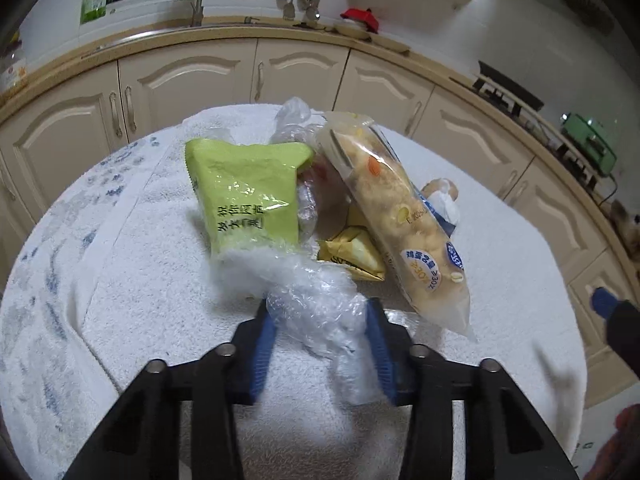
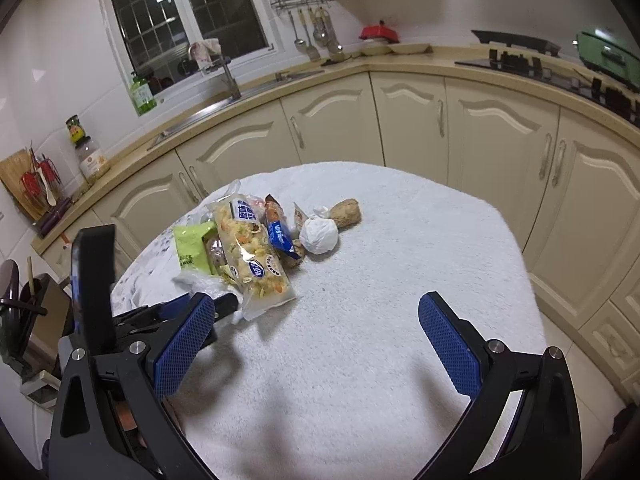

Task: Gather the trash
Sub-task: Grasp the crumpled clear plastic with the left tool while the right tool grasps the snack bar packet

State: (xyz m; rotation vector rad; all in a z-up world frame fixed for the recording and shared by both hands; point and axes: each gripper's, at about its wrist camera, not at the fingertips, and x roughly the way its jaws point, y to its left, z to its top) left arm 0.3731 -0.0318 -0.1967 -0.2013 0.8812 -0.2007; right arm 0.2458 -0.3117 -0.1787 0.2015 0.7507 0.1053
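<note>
A pile of trash lies on a round table covered with a white towel [image 2: 392,280]. It holds a green packet [image 1: 248,196], a long clear snack bag [image 1: 400,220], a yellow wrapper [image 1: 356,256], a blue wrapper [image 2: 280,234], a white tissue ball [image 2: 319,236] and a brown lump [image 2: 346,212]. At the pile's near edge my left gripper [image 1: 320,306] is shut on a crumpled clear plastic wrap [image 1: 308,284], with both blue pads against it. My right gripper [image 2: 316,300] hovers open over bare towel to the right of the pile, with nothing between its fingers.
Cream cabinets [image 2: 404,120] curve around behind the table under a beige counter with a sink [image 2: 224,88], a stove [image 2: 532,68] and a green appliance [image 2: 604,56]. A jar [image 2: 90,156] and a utensil rack [image 2: 36,188] stand on the counter at the left. Tiled floor [image 2: 576,360] shows at the right.
</note>
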